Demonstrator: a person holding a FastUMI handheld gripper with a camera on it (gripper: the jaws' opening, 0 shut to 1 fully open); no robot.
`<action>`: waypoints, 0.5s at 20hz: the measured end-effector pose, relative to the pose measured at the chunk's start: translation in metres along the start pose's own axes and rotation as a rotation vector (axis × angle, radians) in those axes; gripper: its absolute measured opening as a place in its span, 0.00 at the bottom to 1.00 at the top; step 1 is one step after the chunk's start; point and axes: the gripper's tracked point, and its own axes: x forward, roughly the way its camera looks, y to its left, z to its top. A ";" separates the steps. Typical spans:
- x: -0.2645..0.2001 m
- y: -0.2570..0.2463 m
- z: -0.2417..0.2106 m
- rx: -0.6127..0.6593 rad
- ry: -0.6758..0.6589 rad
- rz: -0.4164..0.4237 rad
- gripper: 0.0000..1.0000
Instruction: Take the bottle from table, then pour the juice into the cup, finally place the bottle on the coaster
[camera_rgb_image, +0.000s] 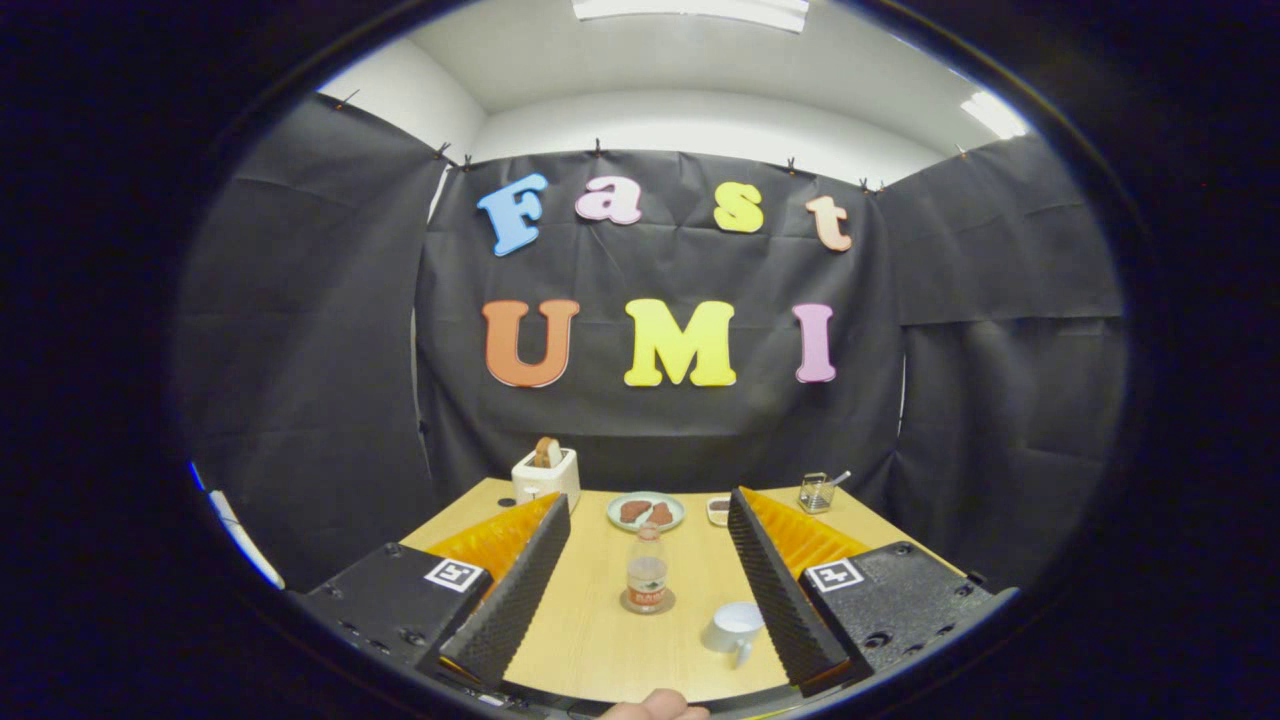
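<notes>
Tongs (648, 590) spread wide, gripping nothing, aimed along light wooden counter (600, 650). Small clear juice bottle with orange label (647, 572) upright on round brown coaster (647, 602), ahead between fingers. White cup (735, 630) near right finger, likely pour target. Toaster (546, 473), plate (646, 511) beyond.

Black cloth walls (300, 330) (ceiling lights (690, 8) on), wooden table (600, 640).

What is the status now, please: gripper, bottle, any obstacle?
Hand-held gripper open, holding nothing. Bottle upright on coaster, between the fingers, ahead. Cup beside right finger, apart from bottle. Path to bottle clear.
</notes>
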 end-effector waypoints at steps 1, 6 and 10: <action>-0.010 -0.003 0.000 -0.013 0.004 -0.012 1.00; -0.048 0.012 -0.008 0.001 0.012 0.025 1.00; -0.071 0.025 -0.020 -0.036 0.013 0.044 1.00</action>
